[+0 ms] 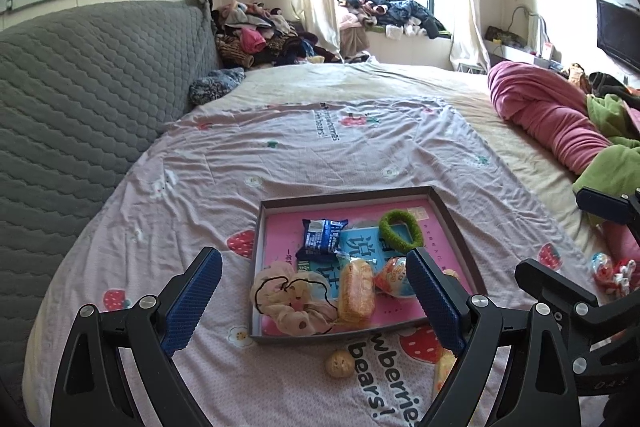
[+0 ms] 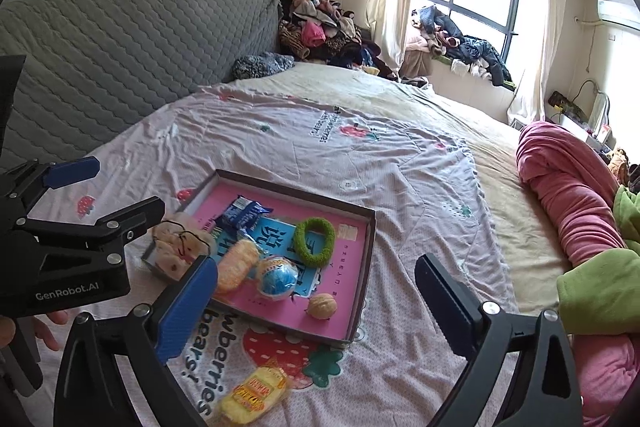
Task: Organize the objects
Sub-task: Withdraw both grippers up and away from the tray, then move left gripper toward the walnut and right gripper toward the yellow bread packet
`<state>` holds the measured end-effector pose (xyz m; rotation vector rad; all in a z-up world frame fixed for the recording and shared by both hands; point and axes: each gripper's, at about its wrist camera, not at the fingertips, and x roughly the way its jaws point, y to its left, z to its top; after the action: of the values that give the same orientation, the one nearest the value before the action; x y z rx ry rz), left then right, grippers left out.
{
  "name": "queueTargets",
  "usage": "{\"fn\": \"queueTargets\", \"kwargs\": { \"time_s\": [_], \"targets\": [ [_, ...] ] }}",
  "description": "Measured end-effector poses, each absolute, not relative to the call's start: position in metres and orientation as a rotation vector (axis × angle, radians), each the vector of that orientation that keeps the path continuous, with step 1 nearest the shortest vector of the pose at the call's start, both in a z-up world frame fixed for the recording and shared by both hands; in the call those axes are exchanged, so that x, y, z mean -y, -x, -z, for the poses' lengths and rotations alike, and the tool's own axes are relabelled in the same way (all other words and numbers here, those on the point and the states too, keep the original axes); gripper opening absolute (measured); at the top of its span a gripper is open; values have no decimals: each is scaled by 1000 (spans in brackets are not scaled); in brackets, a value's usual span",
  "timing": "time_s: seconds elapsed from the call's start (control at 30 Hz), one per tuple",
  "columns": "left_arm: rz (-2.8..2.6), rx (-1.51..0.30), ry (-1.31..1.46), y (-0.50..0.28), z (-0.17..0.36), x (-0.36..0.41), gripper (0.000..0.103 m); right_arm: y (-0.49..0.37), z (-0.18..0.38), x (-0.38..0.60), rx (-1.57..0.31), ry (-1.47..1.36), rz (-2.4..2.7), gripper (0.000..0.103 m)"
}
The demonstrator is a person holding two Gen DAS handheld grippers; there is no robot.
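Observation:
A shallow pink-bottomed tray [image 1: 448, 211] [image 2: 362, 267] lies on the bed. In it are a blue snack packet [image 1: 322, 235] [image 2: 244, 213], a green scrunchie [image 1: 400, 229] [image 2: 314, 241], a cream scrunchie [image 1: 290, 301] [image 2: 178, 249], a yellow wrapped cake [image 1: 356, 289] [image 2: 236, 265], a blue-orange toy egg [image 1: 394, 277] [image 2: 278, 277] and a walnut [image 2: 321, 305]. Another walnut [image 1: 339, 363] lies on the sheet in front of the tray. A yellow snack pack [image 2: 254, 393] lies on the sheet nearer me. My left gripper [image 1: 314, 297] is open and empty over the tray's near edge. My right gripper [image 2: 316, 307] is open and empty.
A grey quilted headboard [image 1: 80, 99] runs along the left. Pink and green blankets [image 2: 576, 199] are bunched on the right. A red-white toy [image 1: 612, 269] lies on the sheet to the right of the tray. Clothes are piled by the window [image 1: 384, 11].

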<state>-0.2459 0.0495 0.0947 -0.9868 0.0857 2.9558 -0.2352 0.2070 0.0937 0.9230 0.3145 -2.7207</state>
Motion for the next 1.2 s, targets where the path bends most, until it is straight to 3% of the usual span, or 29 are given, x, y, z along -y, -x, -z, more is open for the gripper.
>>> {"fn": "queueTargets", "kwargs": {
  "time_s": [0.73,1.2],
  "targets": [
    [-2957,-49,929,148,-125,-33,94,135,-124,-202,-305,-876,2732,100],
    [-2949,-44,942,86,-114,-24,94,74,-108,-196,-251,-903,2710,100]
  ]
}}
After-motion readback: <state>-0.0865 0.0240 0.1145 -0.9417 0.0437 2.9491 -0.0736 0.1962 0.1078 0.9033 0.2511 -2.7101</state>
